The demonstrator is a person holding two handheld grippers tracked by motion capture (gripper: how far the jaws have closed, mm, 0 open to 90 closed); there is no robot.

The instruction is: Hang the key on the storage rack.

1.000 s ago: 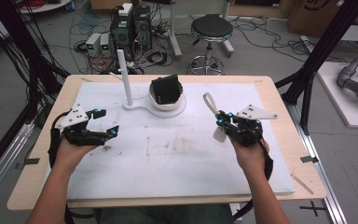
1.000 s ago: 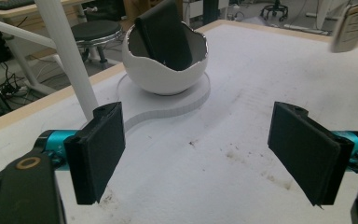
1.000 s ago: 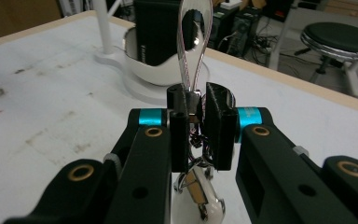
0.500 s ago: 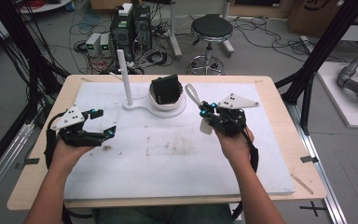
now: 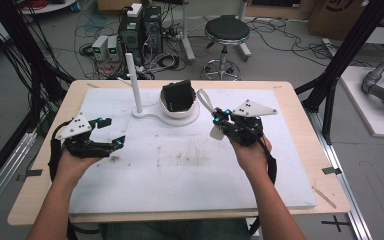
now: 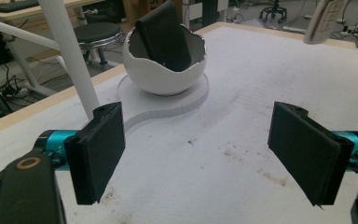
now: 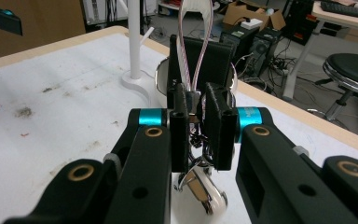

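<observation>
Hands come in from the bottom of the high view, each holding a black two-jaw gripper over the white, lightly stained table mat (image 5: 180, 165). At the mat's far middle sits a white eggshell-shaped bowl (image 5: 179, 107) on a flat white base, with a black rectangular block (image 5: 178, 95) standing tilted inside it; a slim white upright post (image 5: 135, 82) rises just left of the bowl. The left gripper (image 5: 111, 132) hovers low over the mat's left side, jaws spread wide and holding nothing. The right gripper (image 5: 215, 120), just right of the bowl, has its jaws closed on a white looped strap with a rounded white and metal fitting (image 7: 193, 60); the loop sticks up toward the bowl and the fitting hangs below the jaws.
</observation>
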